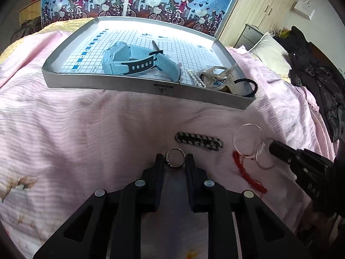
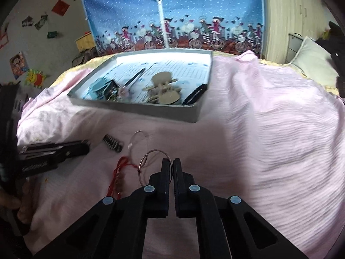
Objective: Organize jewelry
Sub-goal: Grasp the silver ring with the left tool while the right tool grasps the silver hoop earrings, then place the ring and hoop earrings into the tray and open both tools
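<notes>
A grey tray [image 1: 138, 82] is seen on the pink bed [image 1: 64, 129], already holding a blue watch [image 1: 133, 60] and other pieces. Loose jewellery lies on the bed on the near side of the tray.

The left gripper [image 1: 174, 158] is held partly open, its fingers either side of a metal ring [image 1: 175, 157] that lies flat on the bed; contact with the ring cannot be confirmed. Just beyond, a braided band [image 1: 199, 140] lies with its long axis running left to right, towards the right gripper.

The right gripper [image 2: 172, 166] is closed almost fully, and the rim of a silver hoop [image 2: 151, 161] is pinched at its tips; whether the hoop is clear of the bed cannot be told. A clear bangle [image 2: 139, 142] lies just ahead of the hoop and a red cord [image 2: 116, 172] to its left.

The tray is judged the destination: it lies straight ahead of the left gripper, ahead and to the left of the right one. The ring is nearer the left gripper, and the bangle and cord are nearer the right.
</notes>
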Action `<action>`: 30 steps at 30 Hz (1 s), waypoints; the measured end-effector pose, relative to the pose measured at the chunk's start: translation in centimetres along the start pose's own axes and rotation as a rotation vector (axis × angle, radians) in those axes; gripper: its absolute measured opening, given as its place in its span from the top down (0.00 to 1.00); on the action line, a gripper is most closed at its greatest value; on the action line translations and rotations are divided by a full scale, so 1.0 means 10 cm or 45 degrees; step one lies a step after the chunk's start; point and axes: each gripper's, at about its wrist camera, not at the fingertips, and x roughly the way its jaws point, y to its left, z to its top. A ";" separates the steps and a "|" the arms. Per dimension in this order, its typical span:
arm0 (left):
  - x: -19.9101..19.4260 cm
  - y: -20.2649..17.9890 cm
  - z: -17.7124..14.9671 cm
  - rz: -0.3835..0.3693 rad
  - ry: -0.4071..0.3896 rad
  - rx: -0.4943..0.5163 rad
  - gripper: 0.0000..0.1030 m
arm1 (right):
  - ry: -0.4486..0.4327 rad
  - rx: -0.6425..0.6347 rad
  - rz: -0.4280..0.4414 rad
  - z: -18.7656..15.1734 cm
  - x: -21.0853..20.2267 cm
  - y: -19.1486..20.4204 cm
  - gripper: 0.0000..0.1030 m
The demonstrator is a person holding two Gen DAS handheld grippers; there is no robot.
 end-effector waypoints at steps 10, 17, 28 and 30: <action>-0.23 -0.18 0.05 -0.047 -0.073 -0.027 0.84 | -0.171 0.024 0.027 0.06 -0.26 -0.03 0.97; -0.35 -0.30 0.33 -0.050 -0.168 -0.004 0.84 | -0.329 0.020 0.056 0.18 -0.43 0.02 0.97; -0.08 -0.37 0.91 -0.024 -0.218 0.004 0.84 | -0.572 0.087 0.107 0.71 -0.40 -0.13 0.97; 0.03 -0.37 0.99 -0.011 -0.213 0.017 0.84 | -0.578 0.100 0.123 0.79 -0.32 -0.17 0.97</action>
